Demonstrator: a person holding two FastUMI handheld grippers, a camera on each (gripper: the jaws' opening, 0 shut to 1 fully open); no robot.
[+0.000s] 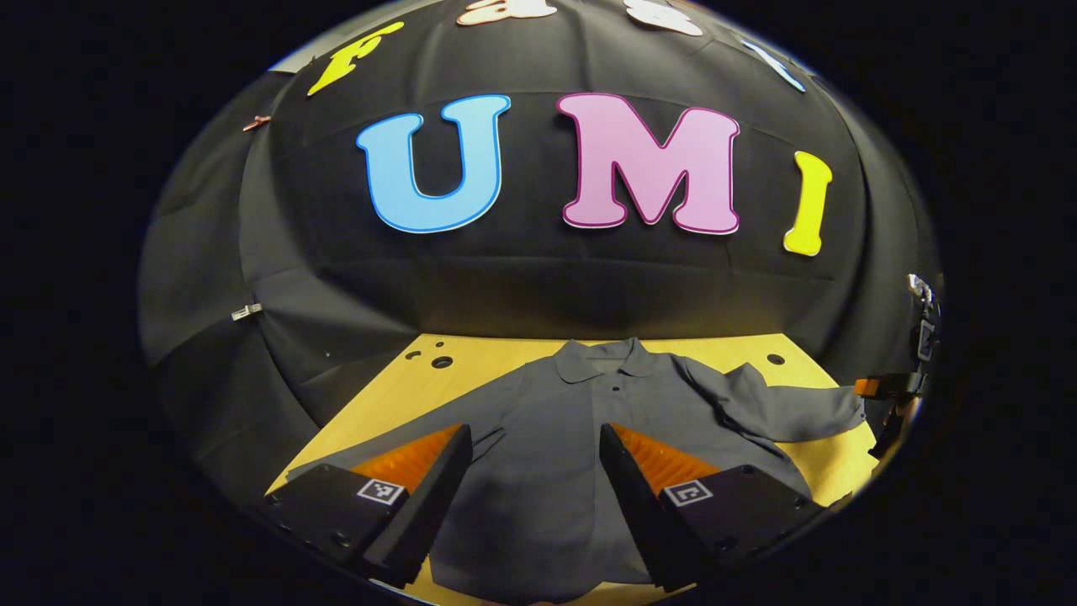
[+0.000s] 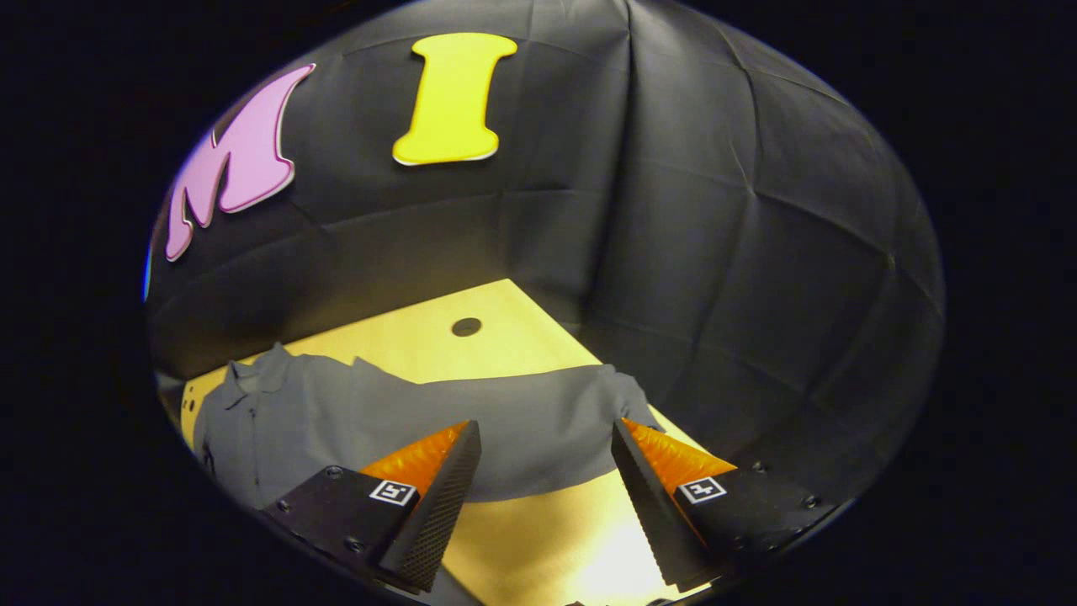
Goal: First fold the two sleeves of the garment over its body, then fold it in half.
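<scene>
A gray collared shirt (image 1: 547, 438) lies flat, front up, on a yellow wooden table (image 1: 395, 396), collar toward the black cloth wall (image 1: 538, 286); in the left gripper view 1 long sleeve (image 1: 782, 408) stretches sideways toward the table's right edge, where part of the other gripper shows (its jaw state cannot be told from there). The left gripper (image 1: 534, 471) hovers above the shirt's body with its 2 fingers spread apart, holding nothing. In the right gripper view, the right gripper (image 2: 547, 471) is also spread wide and empty, poised just above the outstretched sleeve (image 2: 522, 421), whose cuff (image 2: 627, 400) lies near the table's edge, with a round hole (image 2: 466, 326) in the tabletop beyond it.
</scene>
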